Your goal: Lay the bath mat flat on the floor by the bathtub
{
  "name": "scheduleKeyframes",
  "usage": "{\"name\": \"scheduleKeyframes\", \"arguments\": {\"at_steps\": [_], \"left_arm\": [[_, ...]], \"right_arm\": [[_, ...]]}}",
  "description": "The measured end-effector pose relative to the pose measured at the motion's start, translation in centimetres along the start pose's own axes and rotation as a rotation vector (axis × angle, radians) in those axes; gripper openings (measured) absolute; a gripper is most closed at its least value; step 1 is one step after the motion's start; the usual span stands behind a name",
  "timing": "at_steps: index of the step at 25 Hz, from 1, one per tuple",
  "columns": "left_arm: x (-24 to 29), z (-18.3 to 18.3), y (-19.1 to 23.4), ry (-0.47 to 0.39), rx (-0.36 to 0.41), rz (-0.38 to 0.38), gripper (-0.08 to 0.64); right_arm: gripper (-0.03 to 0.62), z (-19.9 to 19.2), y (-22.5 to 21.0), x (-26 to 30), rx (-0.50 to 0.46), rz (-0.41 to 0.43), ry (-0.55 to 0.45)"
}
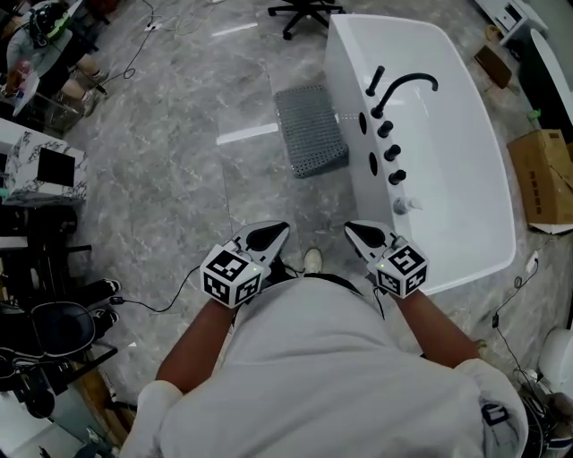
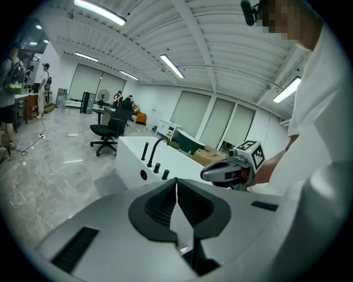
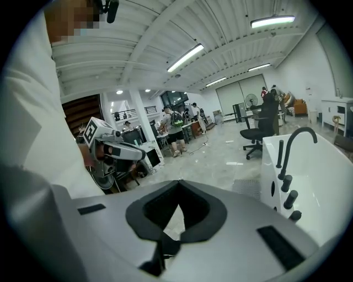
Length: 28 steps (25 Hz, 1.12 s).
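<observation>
The grey perforated bath mat (image 1: 310, 131) lies flat on the floor against the long side of the white bathtub (image 1: 466, 179), near its black tap (image 1: 403, 89). Both grippers are held close to the person's body, well short of the mat. My left gripper (image 1: 273, 231) is shut with nothing in it, its pads meeting in the left gripper view (image 2: 176, 183). My right gripper (image 1: 358, 229) is likewise shut and empty (image 3: 178, 186). The mat shows small past the jaws (image 2: 107, 184) (image 3: 245, 187). Each gripper sees the other (image 2: 229, 171) (image 3: 118, 150).
A black office chair (image 1: 304, 11) stands beyond the tub's far end. Cardboard boxes (image 1: 544, 179) lie right of the tub. Dark racks and a stool (image 1: 45, 322) crowd the left, with a cable (image 1: 161, 309) on the floor. People stand far off (image 3: 175, 132).
</observation>
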State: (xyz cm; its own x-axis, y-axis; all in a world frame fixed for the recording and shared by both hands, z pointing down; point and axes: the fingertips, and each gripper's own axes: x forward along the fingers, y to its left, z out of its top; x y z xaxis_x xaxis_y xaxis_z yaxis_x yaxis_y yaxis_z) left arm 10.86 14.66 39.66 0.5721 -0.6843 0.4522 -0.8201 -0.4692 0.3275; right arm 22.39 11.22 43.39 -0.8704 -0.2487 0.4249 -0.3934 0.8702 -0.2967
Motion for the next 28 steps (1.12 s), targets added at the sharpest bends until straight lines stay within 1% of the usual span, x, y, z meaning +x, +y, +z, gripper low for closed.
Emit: {"name": "scheduleKeyframes", "arguments": {"at_steps": [5,9,16,28], "left_arm": [[0.1,-0.1,-0.4,0.006,0.014,0.003,0.023],[0.1,-0.5,-0.5,0.021,0.002,-0.004,0.023],[1.2,-0.2,-0.5,0.036,-0.002,-0.009,0.023],[1.2,0.1,0.7,0.042,-0.009,-0.027,0.023]], "right_arm": [[0.008,-0.1,0.4,-0.2,-0.003,0.010,-0.020],[0.008,-0.2,0.4,-0.3,0.007,0.010,-0.022],[0.008,-0.2,-0.7,-0.4,0.014,0.006,-0.020],[0.008,0.1,-0.6,0.9,0.015,-0.013,-0.012]]}}
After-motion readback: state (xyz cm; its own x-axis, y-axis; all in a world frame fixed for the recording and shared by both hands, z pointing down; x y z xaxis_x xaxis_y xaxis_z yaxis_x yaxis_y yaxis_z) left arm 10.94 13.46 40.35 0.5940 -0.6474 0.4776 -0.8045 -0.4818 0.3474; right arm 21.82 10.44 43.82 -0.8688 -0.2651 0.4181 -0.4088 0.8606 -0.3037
